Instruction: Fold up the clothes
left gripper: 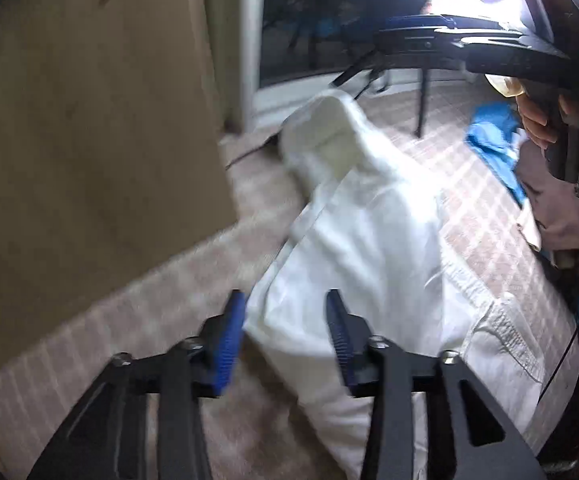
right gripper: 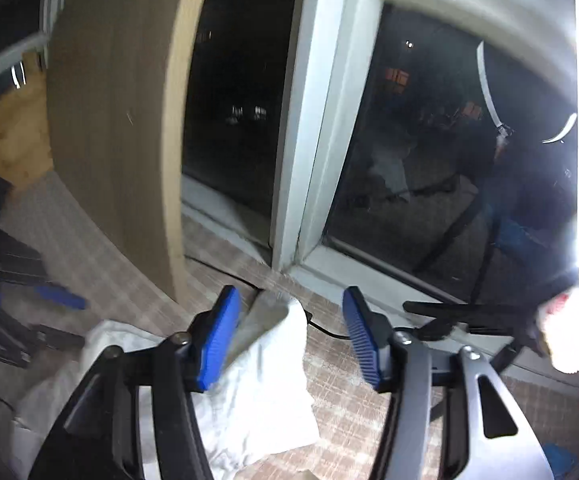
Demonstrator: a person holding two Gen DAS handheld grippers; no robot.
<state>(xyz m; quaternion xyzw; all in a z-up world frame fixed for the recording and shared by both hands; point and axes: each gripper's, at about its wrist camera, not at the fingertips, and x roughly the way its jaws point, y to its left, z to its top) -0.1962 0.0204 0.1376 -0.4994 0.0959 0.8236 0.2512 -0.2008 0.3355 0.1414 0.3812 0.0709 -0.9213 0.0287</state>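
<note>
Both let go, left gripper [left gripper: 285,320] and right gripper [right gripper: 289,320] parted (nothing pinched), leaving white trousers [left gripper: 369,232] lying lengthwise for folding.

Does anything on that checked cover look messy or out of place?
Mostly the white trousers: rumpled, with the far leg end flipped back on itself, not flat. Blue cloth and pinkish clothes lie heaped at the right. Nothing looks spilled or damaged.
</note>
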